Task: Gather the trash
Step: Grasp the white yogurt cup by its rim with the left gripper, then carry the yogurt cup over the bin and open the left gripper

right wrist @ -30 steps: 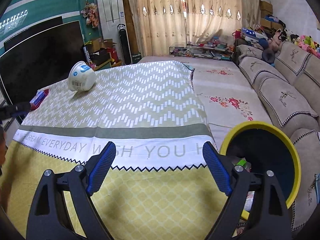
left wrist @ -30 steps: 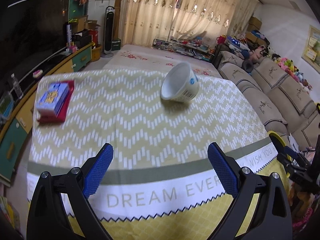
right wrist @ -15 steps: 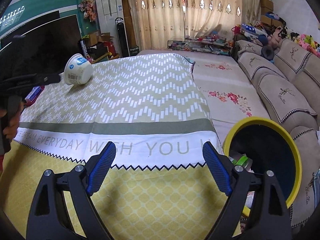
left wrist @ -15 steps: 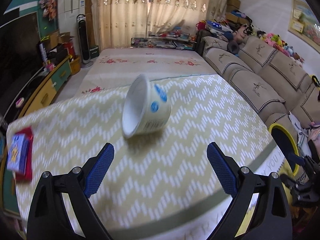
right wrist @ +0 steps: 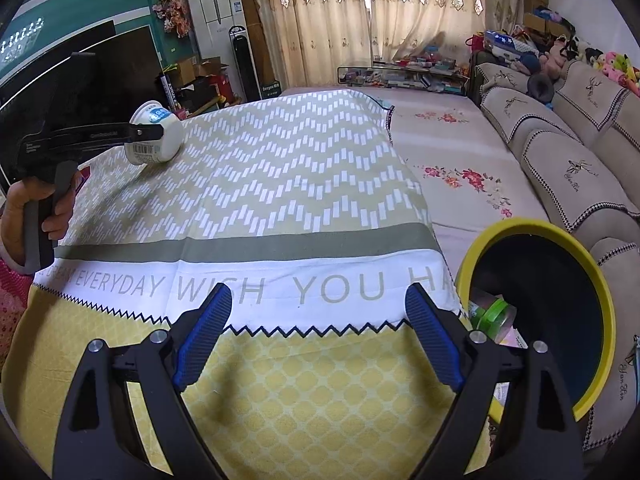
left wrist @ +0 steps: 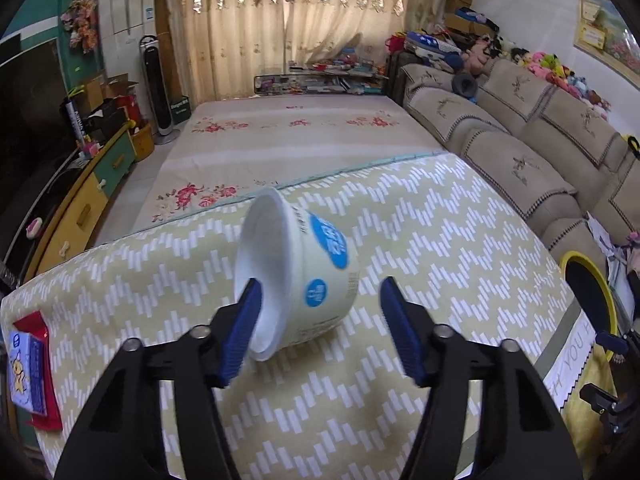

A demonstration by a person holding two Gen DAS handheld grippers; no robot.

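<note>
Your left gripper [left wrist: 320, 320] is closing around the tipped paper bowl [left wrist: 296, 280], mid-frame, not yet clamped; it looks light and crushable, so pinch the rim gently.

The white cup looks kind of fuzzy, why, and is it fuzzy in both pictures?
Left wrist view: the cup is smeared by motion blur, its blue labels unreadable. Right wrist view: it sits small but crisper, its barcode visible; both views bend straight lines, fisheye style.
</note>
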